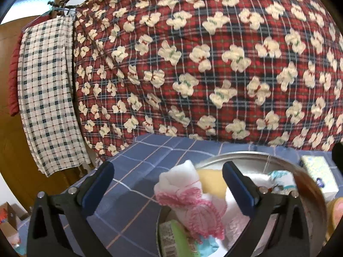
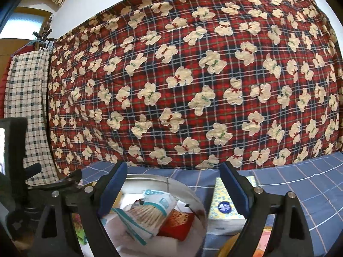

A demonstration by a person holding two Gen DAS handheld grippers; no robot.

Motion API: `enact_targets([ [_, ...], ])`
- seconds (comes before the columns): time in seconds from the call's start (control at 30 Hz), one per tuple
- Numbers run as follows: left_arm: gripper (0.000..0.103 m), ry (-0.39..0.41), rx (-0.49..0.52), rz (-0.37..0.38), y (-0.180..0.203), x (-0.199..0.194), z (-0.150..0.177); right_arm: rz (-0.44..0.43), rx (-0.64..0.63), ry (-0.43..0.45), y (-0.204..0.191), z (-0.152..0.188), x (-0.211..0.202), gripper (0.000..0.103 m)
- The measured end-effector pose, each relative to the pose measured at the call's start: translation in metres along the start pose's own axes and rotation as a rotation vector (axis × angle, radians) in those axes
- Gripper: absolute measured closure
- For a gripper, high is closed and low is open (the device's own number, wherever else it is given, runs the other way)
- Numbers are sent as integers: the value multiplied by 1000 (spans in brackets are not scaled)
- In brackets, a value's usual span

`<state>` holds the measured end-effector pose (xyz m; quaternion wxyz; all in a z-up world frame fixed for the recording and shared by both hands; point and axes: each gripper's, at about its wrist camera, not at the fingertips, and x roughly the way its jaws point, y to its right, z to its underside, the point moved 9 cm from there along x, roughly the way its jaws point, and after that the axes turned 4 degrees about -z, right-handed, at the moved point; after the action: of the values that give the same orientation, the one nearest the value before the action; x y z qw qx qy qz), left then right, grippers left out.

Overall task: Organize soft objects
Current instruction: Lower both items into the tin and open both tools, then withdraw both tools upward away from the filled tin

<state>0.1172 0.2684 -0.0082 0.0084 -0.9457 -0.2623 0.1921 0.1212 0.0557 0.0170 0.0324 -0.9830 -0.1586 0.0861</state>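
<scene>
A round metal basin (image 1: 233,158) sits on a blue checked cloth (image 1: 137,167). It holds soft things: a white cloth with pink crochet trim (image 1: 188,201), a yellow sponge (image 1: 211,182), a white packet with teal print (image 1: 280,181). My left gripper (image 1: 169,184) is open and empty, above the basin's left rim, with the pink-trimmed cloth between its fingers' line of sight. In the right wrist view the basin (image 2: 180,184) shows the teal-print packet (image 2: 150,209) and a red-orange sponge (image 2: 178,222). My right gripper (image 2: 173,184) is open and empty above it.
A yellow tissue pack (image 2: 225,203) lies right of the basin, also in the left wrist view (image 1: 319,173). A red plaid quilt with bears (image 1: 203,60) hangs behind. A checked towel (image 1: 47,94) hangs at left. A green packet (image 1: 175,239) leans at the basin's near edge.
</scene>
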Motion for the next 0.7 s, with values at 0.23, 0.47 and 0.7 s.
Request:
enact_targets([
  [0.23,2,23,-87,87,3,-13,-3,34,-6,-5,13,2,-6,13],
  [0.47,2,43,-121,113,6,-21,-4,65,-6,-16,33,6,-14,13],
  [0.7,2,55,-153,145,12,-30,-2,88,44,-25,57,8,-21,13],
])
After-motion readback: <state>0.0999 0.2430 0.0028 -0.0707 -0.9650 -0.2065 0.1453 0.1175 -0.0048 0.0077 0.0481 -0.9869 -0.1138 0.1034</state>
